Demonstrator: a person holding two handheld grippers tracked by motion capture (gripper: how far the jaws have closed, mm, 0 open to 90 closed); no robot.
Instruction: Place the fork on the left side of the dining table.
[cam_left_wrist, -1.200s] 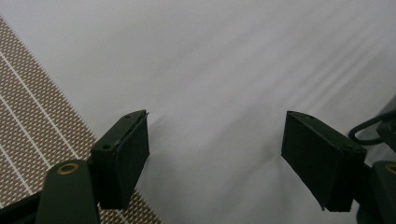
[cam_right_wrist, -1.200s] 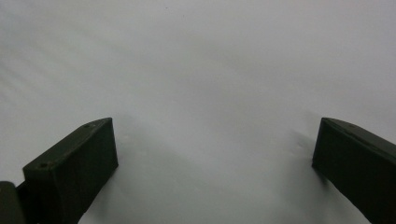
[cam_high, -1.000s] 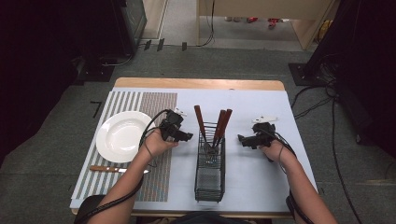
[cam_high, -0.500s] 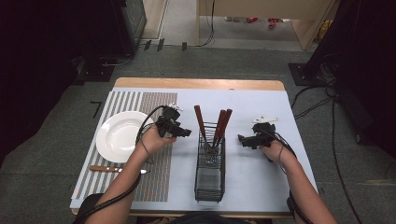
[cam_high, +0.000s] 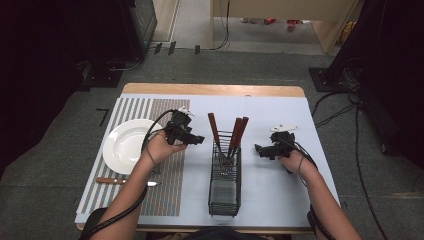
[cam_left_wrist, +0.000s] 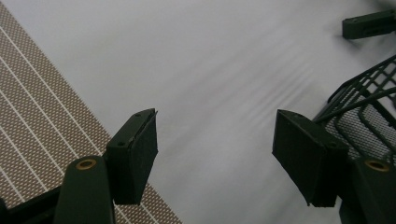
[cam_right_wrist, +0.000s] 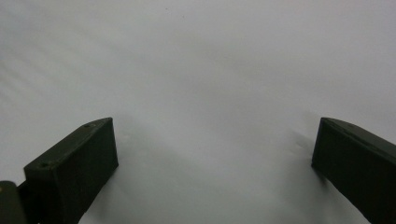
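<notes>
While both forearms reach in from the near edge, the left tool (cam_high: 199, 139) hangs just above the spot where the brown striped woven placemat (cam_high: 165, 195) meets the pale cloth, pointing toward the black wire cutlery basket (cam_high: 224, 190). Its jaws are spread wide with nothing between them; in the left gripper view the left tool (cam_left_wrist: 215, 154) has the placemat (cam_left_wrist: 32, 116) under one jaw and the basket's wire rim (cam_left_wrist: 369, 100) right beside the other. The left hand (cam_high: 161, 147) is cocked at the wrist, with the cable looping back along the forearm.

On the other side of the basket, the right tool (cam_high: 259, 149) also points in toward it, held low over the bare cloth by the right hand (cam_high: 294, 162). In the right gripper view the right tool (cam_right_wrist: 215, 154) is gaping too, empty, with just plain cloth underneath.

The basket stands upright between the two tools, holding three reddish-brown-handled utensils (cam_high: 236, 134) that lean out of its far end. A round white plate (cam_high: 122, 145) sits on the placemat, and a wooden-handled knife (cam_high: 120, 181) lies in front of it.

No readable writing anywhere, as far as I can make out.

The tabletop (cam_high: 210, 90) is light wood, mostly covered by the pale lavender-white cloth (cam_high: 280, 200). Grey carpet floor (cam_high: 250, 67) around it, with cables trailing about and dark equipment on both sides.
</notes>
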